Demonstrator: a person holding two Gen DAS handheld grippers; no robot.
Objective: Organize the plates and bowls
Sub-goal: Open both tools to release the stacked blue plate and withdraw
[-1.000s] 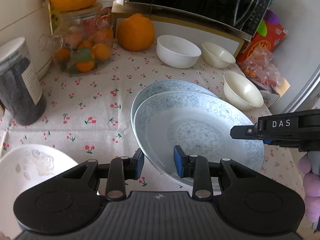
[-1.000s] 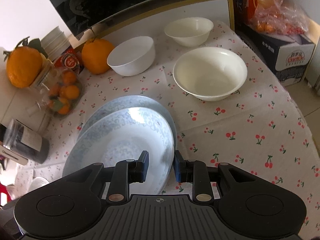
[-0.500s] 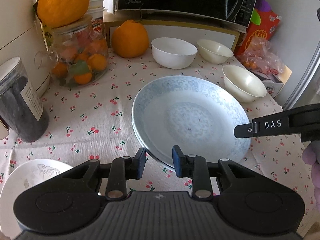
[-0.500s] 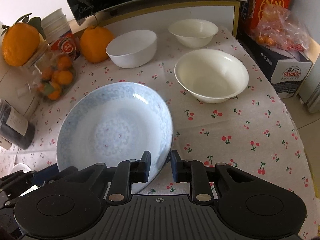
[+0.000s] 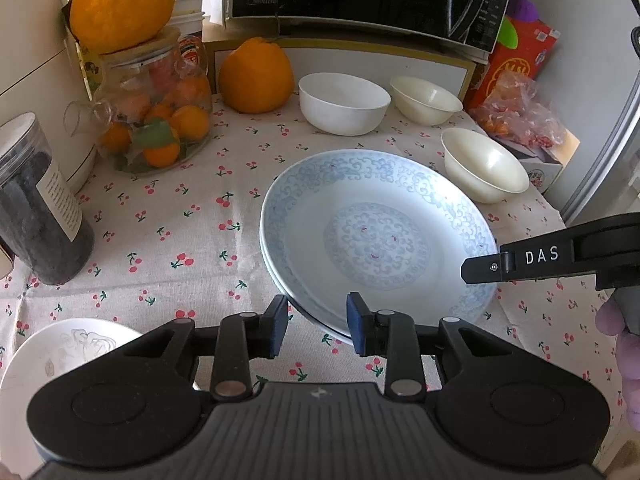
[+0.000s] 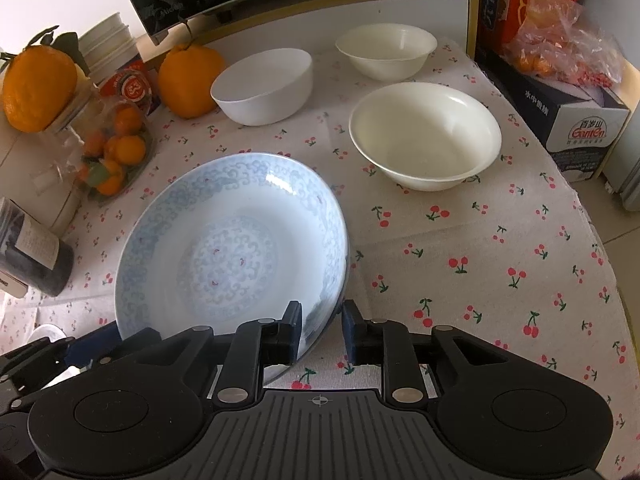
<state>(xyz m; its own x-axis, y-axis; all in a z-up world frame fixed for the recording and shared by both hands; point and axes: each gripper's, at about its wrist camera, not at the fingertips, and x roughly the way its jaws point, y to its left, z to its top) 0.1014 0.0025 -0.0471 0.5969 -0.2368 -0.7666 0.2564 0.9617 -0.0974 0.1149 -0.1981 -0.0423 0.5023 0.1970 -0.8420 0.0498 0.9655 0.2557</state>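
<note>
The left gripper (image 5: pixel 316 322) has its blue-padded jaws straddling the near rim of the pale blue patterned porcelain plates (image 5: pixel 376 236); the jaws are opening, and a gap shows on both sides of the rim, so the pads do not press it. Two plates lie stacked, the upper nested in the lower, flat on the cherry-print tablecloth (image 5: pixel 168 216).

The right gripper (image 6: pixel 322 326) straddles the same stack's rim on its own near side. Its left pad lies against the inside of the rim, while its right pad stands a little clear of the outside; whether it actually pinches cannot be told. From the left camera its black finger marked DAS reaches in over the plate's right edge.

Just beyond the right gripper, ahead and to its right, sits a cream bowl (image 6: pixel 424 136). Further ahead stand a white straight-sided bowl (image 6: pixel 262 86) and a second, smaller cream bowl (image 6: pixel 386 52), well apart from the plates. Low to the left of the left gripper lies a white plate with a faint drawing (image 5: pixel 68 356). Far ahead left stands a glass jar of small oranges (image 5: pixel 156 120).
</note>
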